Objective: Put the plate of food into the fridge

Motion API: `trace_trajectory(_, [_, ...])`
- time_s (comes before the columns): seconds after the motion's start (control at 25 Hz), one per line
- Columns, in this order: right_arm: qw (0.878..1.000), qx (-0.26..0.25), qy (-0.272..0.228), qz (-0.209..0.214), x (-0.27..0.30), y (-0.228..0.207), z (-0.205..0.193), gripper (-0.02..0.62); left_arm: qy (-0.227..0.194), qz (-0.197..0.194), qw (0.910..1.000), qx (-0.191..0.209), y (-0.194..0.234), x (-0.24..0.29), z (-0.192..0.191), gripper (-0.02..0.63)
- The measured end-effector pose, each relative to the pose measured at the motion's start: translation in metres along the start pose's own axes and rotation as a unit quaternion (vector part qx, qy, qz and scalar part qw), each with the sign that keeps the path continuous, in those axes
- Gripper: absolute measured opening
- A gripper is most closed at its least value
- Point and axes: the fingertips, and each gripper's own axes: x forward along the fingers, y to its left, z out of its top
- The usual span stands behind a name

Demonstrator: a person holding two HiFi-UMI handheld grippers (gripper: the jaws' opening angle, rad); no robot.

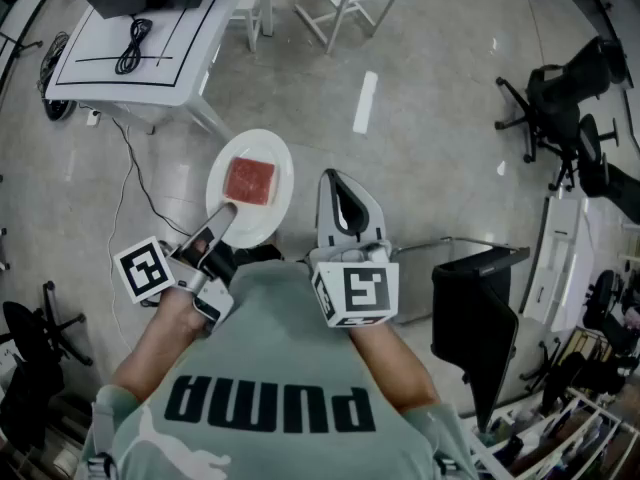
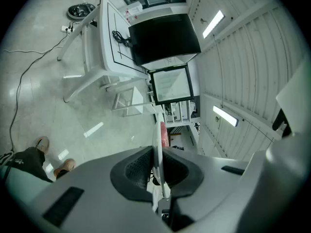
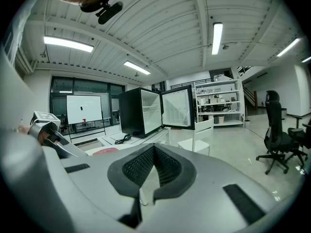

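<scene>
A white plate with a red slab of food hangs above the floor. My left gripper is shut on its near rim. In the left gripper view the plate stands edge-on between the pads, with the food on its right face. My right gripper is beside the plate, shut and holding nothing. The black fridge stands on a white table with its door swung open. It also shows as the fridge in the left gripper view.
A white chair stands near the table. Black office chairs are at the right. A black box-like stand is close by my right side. A cable runs over the floor. Shelving lines the far wall.
</scene>
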Motion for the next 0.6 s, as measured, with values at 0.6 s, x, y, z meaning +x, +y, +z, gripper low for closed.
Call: trace_trajectory(0.6, [1.0, 0.011, -0.013, -0.01, 0.017, 0.007, 0.014, 0.005, 0.004, -0.015, 0.9999, -0.004, -0.003, 0.003, 0.024, 0.031])
